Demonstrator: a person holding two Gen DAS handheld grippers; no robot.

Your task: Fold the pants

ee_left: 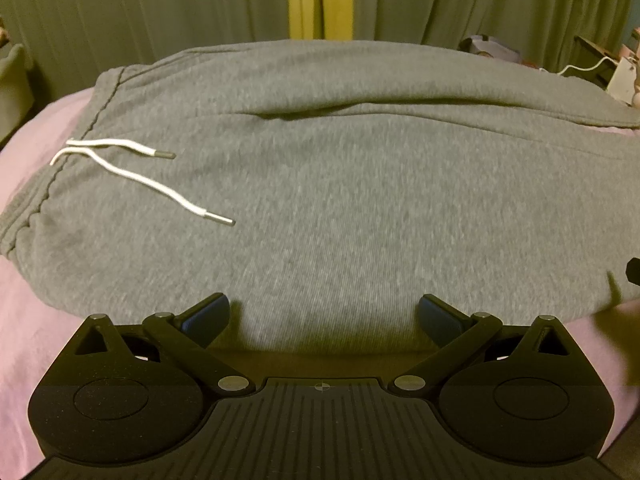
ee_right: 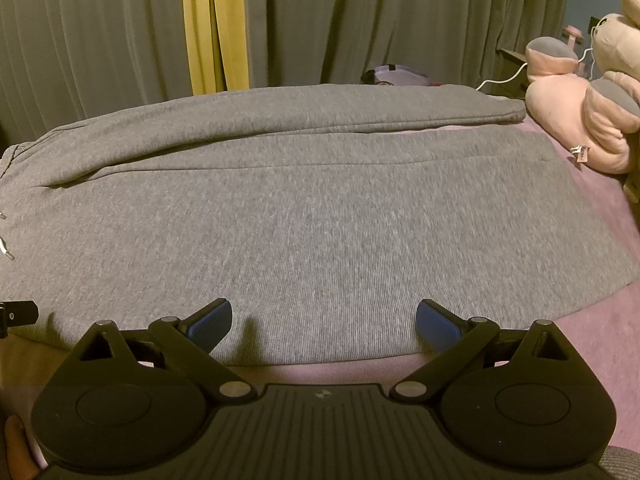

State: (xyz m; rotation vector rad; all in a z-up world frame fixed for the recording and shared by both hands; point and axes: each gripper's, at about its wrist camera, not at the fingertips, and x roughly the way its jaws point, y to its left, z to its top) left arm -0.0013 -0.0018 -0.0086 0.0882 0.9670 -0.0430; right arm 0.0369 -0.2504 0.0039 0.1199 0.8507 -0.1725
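Grey sweatpants (ee_left: 340,184) lie flat across a pink bedsheet (ee_left: 36,312), waistband to the left, legs running right. Two white drawstrings (ee_left: 132,176) rest on the fabric near the waistband. My left gripper (ee_left: 323,316) is open and empty, its blue pads just above the near edge of the pants by the waist end. My right gripper (ee_right: 324,320) is open and empty over the near edge of the near leg (ee_right: 320,240). The far leg (ee_right: 300,116) lies alongside it. A bit of the left gripper (ee_right: 18,314) shows at the right view's left edge.
Grey curtains (ee_right: 360,20) with a yellow strip (ee_right: 214,28) hang behind the bed. Pink plush toys (ee_right: 588,100) sit at the right end of the bed. A white cable (ee_right: 504,76) and small items lie on a dark stand behind.
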